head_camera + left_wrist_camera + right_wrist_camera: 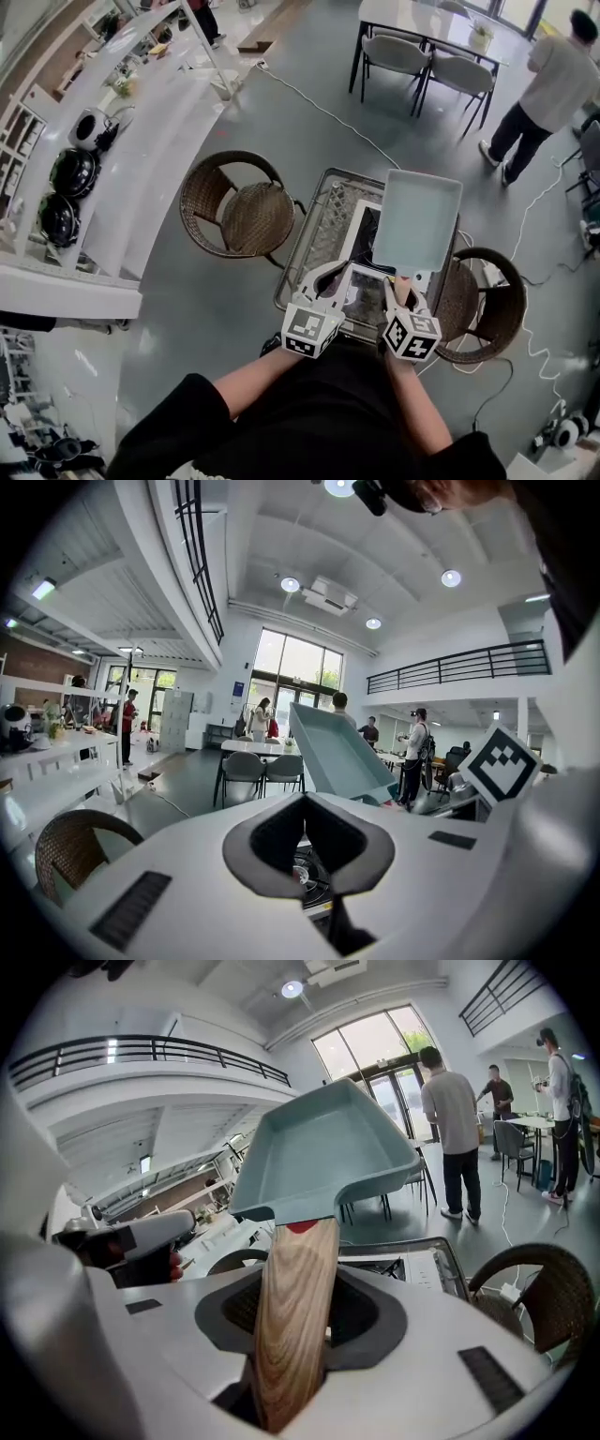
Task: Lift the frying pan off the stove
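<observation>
Pan (417, 220) in right hand-held gripper (298, 1312)

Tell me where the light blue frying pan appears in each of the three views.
Head view: frying pan right of centre, raised above the stove.
Left gripper view: frying pan at centre, tilted.
Right gripper view: frying pan at upper centre, above its wooden handle.
Shared landmark: the stove, lower than the frying pan in every view.
</observation>
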`<control>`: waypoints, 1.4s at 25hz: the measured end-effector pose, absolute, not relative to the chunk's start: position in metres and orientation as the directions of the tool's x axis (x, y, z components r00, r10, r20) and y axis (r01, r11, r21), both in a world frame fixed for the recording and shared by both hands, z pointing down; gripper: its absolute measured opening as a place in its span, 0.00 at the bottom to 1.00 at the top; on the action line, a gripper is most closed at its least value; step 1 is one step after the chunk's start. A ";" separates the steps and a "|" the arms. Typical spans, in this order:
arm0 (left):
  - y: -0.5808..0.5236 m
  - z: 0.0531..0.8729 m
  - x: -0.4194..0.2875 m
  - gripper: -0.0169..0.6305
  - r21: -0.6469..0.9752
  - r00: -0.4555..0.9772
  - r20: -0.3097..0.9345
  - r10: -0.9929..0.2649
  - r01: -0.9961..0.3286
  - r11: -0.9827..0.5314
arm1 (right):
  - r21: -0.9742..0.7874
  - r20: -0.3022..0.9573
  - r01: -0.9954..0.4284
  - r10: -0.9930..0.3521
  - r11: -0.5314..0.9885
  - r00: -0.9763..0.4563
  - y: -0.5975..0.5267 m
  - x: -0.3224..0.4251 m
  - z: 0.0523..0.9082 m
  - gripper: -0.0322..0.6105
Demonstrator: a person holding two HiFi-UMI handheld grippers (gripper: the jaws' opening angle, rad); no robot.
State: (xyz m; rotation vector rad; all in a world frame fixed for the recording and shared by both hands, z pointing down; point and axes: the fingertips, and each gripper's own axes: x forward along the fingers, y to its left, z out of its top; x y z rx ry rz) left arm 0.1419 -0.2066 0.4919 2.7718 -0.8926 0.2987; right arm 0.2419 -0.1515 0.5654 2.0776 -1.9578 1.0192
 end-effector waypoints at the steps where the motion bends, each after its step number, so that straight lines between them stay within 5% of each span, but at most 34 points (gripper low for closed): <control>1: -0.206 0.488 0.142 0.05 0.148 0.800 0.248 -0.547 -0.589 -0.795 | -0.357 0.522 -0.920 -0.851 -0.160 -0.055 -0.148 0.240 0.558 0.29; 12: -0.218 0.443 0.141 0.05 0.218 0.794 0.125 -0.595 -0.607 -0.764 | -0.294 0.435 -0.937 -0.899 -0.187 0.043 -0.138 0.263 0.498 0.29; 35: -0.230 0.419 0.153 0.05 0.213 0.829 0.069 -0.555 -0.555 -0.804 | -0.239 0.338 -0.952 -0.935 -0.193 0.104 -0.149 0.266 0.459 0.29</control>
